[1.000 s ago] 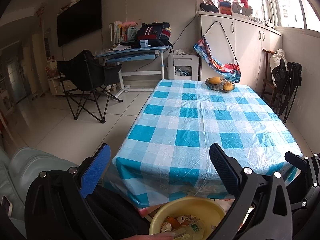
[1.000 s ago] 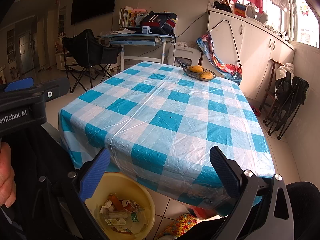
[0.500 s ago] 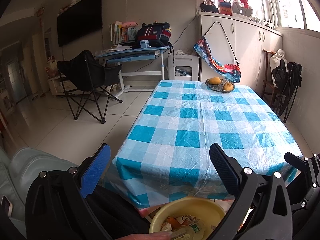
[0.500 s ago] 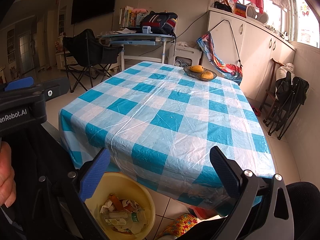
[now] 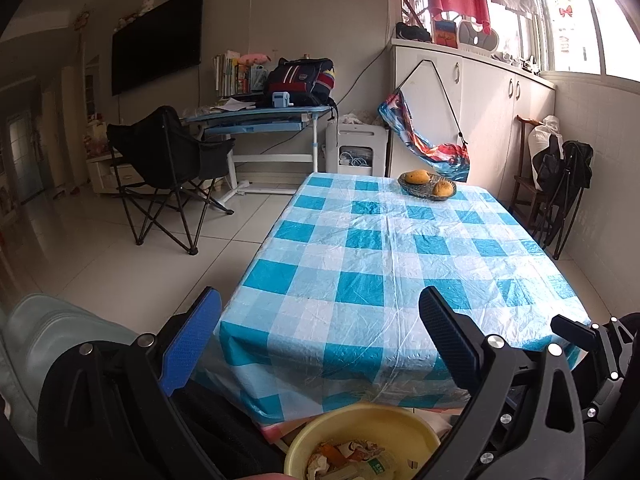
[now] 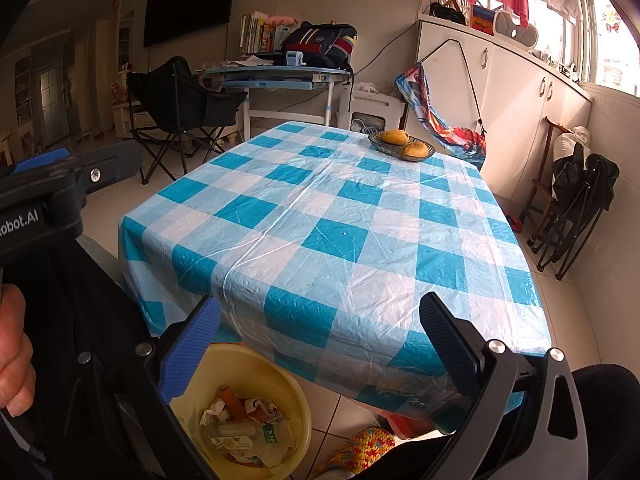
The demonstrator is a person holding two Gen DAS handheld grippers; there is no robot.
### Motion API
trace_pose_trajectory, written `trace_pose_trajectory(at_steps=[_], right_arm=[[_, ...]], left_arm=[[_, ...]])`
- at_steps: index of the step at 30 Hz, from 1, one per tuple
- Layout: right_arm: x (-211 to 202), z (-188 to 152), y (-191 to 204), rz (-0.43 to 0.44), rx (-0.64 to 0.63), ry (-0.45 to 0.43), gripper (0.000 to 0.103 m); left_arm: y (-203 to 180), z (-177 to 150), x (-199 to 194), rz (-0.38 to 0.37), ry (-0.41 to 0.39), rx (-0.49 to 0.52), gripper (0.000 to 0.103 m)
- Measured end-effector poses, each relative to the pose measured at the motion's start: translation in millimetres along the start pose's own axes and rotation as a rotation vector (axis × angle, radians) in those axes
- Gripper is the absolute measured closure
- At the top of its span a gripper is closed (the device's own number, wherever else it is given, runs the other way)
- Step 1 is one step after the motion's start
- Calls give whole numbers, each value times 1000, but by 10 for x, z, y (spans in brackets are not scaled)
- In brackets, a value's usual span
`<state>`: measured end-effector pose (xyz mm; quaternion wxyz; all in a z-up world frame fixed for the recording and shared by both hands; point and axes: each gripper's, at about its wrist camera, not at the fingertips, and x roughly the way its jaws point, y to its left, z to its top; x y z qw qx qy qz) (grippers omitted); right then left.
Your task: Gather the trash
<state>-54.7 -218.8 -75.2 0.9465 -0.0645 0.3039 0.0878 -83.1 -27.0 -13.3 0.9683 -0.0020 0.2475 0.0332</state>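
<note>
A yellow basin [image 6: 280,384] on the floor by the table's near edge holds trash [image 6: 244,428]: crumpled paper, wrappers and plastic bottles. It also shows at the bottom of the left wrist view [image 5: 360,424]. My left gripper [image 5: 320,332] is open and empty, held above the near edge of the table with the blue-and-white checked cloth [image 5: 384,264]. My right gripper [image 6: 320,336] is open and empty over the table's near corner, above and right of the basin. The left gripper's body [image 6: 60,192] shows at the left of the right wrist view.
A wire basket with two mangoes [image 5: 427,185] sits at the table's far end. A black folding chair [image 5: 164,168] and a desk [image 5: 260,120] stand at the far left. White cabinets [image 5: 480,100] and folded chairs [image 5: 560,184] line the right wall. A colourful mat [image 6: 360,448] lies beside the basin.
</note>
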Motion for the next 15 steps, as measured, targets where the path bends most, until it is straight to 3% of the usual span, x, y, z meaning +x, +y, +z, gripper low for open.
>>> trace_pose_trajectory(at_steps=[9, 15], right_arm=[[6, -10, 0, -2, 0, 0, 8], [11, -14, -5, -2, -1, 2, 8]], left_arm=[[-47, -4, 80, 18, 61, 43, 7], [16, -12, 151, 22, 106, 13, 7]])
